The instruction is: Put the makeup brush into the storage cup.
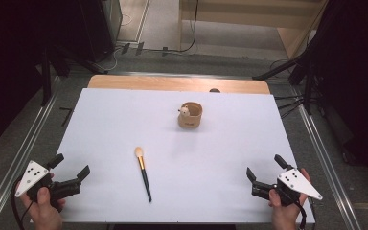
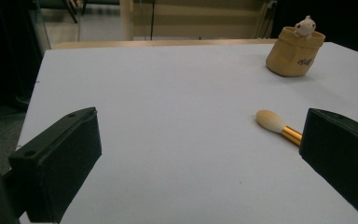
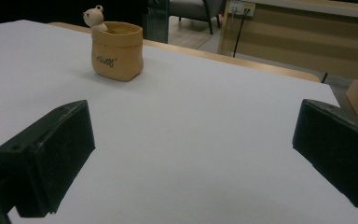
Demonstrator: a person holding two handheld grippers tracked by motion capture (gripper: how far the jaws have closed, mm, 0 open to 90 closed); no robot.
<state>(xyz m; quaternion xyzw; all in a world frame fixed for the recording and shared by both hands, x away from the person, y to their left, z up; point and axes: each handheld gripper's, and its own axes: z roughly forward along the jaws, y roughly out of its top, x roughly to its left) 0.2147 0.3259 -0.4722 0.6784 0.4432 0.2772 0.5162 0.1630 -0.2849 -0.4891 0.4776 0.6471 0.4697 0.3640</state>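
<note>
Resting at the near corners of the white-covered desk [image 1: 172,191], both tools sit well apart from the things in the middle, which suggests a neutral ready pose with nothing yet in hand. The left hand-held gripper [image 1: 72,168] has its black jaws spread wide and empty, angled inward toward the centre; the right hand-held gripper [image 1: 264,167] mirrors it, jaws likewise wide apart with nothing between them.

The slim makeup brush with a pale fluffy head, gold ferrule and black handle [image 1: 143,172] lies flat on the desk, nearer the left side, its head pointing away from the person and its handle toward the near edge. That makes the handle the easy part to pinch, probably for the left tool, whose view already frames the bristle end just beside one jaw.

Farther back, near the middle, stands the tan sack-shaped ceramic holder with a small white bear figure on its rim [image 1: 190,115], upright and mouth open upward. Judging by this layout, it is the likely home for the brush, handle down.
</note>
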